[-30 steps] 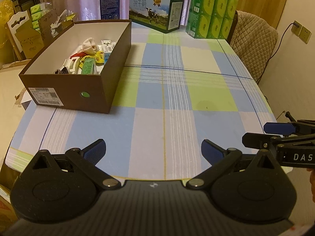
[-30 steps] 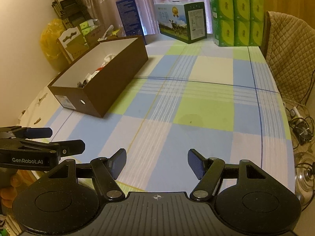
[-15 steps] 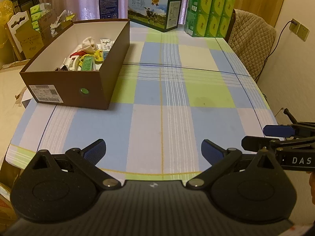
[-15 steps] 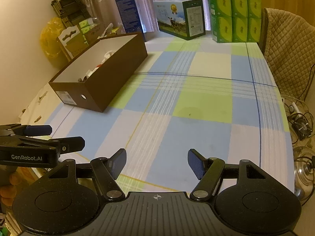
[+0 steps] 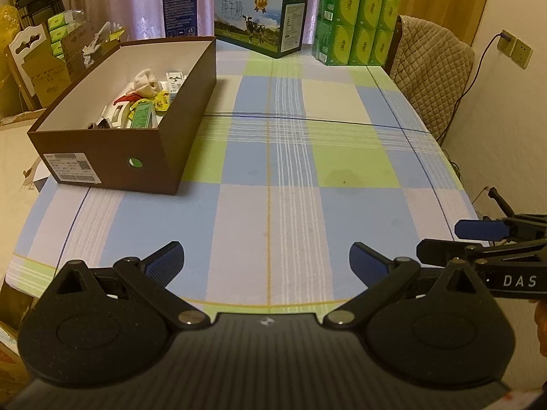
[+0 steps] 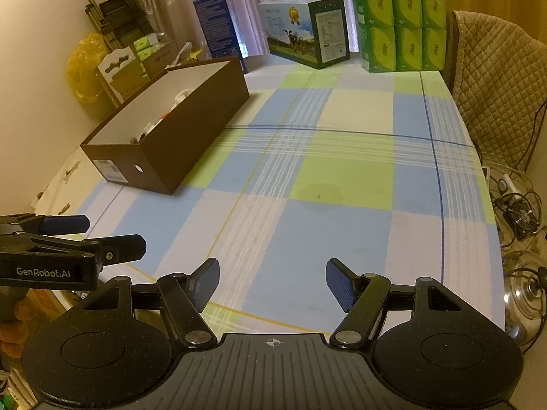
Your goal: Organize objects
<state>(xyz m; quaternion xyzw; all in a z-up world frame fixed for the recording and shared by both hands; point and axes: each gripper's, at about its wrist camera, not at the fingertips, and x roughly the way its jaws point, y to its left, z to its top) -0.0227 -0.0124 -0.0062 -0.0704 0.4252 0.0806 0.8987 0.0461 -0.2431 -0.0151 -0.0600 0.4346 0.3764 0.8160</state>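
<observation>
Brown cardboard box [image 5: 136, 130] sits at 10 o'clock on the checked tablecloth [image 5: 294, 177], open-topped; its jumble of small packets and cloth [image 5: 143, 99] is partly hidden by the near wall, individual items hard to make out. Left gripper [image 5: 265, 261] and right gripper [image 6: 271, 282] hover near the table's front edge, both spread wide, holding nothing.

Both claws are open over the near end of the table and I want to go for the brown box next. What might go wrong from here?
1. The brown cardboard box sits near the checked tablecloth's left edge; a push from the right might slide it off.
2. The left claw and right claw hang close side by side, so they might collide when reaching.
3. The small items in the box lie heaped together; one claw may pinch several.
</observation>
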